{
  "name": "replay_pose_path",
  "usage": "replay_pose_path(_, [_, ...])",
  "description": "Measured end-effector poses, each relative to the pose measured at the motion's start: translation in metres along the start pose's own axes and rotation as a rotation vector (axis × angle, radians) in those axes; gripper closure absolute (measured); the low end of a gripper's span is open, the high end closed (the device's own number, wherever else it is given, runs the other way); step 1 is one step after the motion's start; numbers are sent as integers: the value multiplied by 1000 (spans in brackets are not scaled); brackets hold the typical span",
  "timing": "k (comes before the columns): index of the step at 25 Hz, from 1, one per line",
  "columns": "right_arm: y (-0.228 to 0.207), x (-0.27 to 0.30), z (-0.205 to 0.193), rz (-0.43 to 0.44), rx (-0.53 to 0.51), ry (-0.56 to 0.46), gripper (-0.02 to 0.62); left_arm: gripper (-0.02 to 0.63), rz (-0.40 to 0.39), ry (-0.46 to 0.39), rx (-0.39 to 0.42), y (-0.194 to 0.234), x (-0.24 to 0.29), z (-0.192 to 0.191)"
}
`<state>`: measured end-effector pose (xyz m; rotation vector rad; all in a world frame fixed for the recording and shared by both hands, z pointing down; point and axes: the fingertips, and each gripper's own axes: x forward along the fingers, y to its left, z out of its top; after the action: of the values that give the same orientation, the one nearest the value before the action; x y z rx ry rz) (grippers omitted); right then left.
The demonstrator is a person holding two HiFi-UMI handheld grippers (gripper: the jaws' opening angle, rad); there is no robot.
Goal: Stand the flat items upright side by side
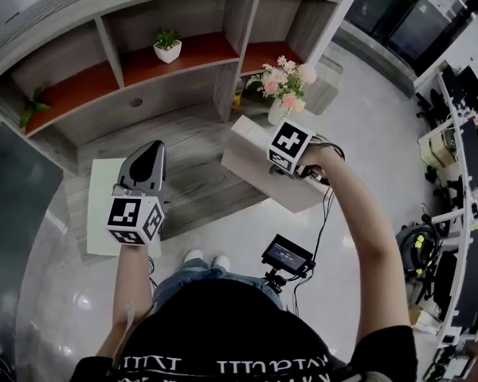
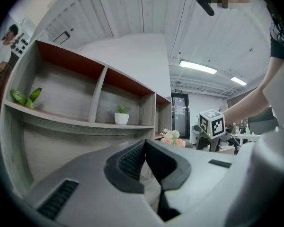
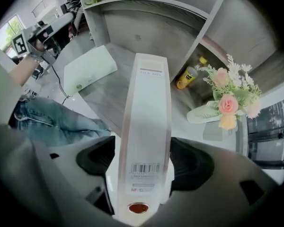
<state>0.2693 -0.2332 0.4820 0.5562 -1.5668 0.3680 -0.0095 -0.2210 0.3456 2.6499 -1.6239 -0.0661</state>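
Note:
A wide flat beige box (image 1: pixel 251 161) hangs over the low wooden platform (image 1: pixel 199 146), and my right gripper (image 1: pixel 285 168) points down, shut on its edge. In the right gripper view this box (image 3: pixel 146 103) runs edge-on between both pads (image 3: pixel 98 157), its barcode label near the jaws. A second flat item, a pale green-white box (image 1: pixel 99 205), lies flat on the platform's left end and also shows as the pale box (image 3: pixel 87 70) in the right gripper view. My left gripper (image 1: pixel 153 150) hovers over it, pointing level toward the shelves. Its jaws (image 2: pixel 146 148) are shut and hold nothing.
A grey shelf unit (image 1: pixel 111 50) stands behind the platform with a potted plant (image 1: pixel 168 46) in the middle bay. A vase of pink flowers (image 1: pixel 283 86) stands at the platform's right end, and a yellow bottle (image 3: pixel 185 78) sits beside it. A small monitor (image 1: pixel 287 255) hangs by the person's waist.

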Motion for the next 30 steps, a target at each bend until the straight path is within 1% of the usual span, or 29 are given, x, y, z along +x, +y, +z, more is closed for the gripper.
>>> replay_pose_path(3, [-6,4,16,2,-3,1,241,594,23,-6,-14,7,-7,1])
replay_pose_path(6, [-9,19,26,-10,25,19,244,594,44,-1,-23,12,-16,-2])
replay_pose_path(9, [-9,30,28,5,47,53,281,594,64,9,-28,17,-25,-6])
replay_pose_path(10, [-8,29,30,13,44,51,290,594,70,9,-30,19,-27,-6])
replay_pose_path(12, [-6,23,38,25,40,14,295,594,79,9,-34,23,-32,-6])
replay_pose_path(15, [-4,7,58,26,79,-88,296,594,81,7,-34,25,-36,-5])
replay_pose_path(17, [-6,-9,75,21,116,-178,296,594,78,2,-30,26,-37,-2])
replay_pose_path(22, [-19,-43,107,-42,232,-431,298,594,63,-13,-13,24,-35,4])
replay_pose_path(27, [-29,-61,113,-137,338,-655,302,594,58,-16,-2,24,-38,8])
replay_pose_path(30, [-30,-67,112,-174,391,-772,304,594,61,-17,-5,25,-38,8])
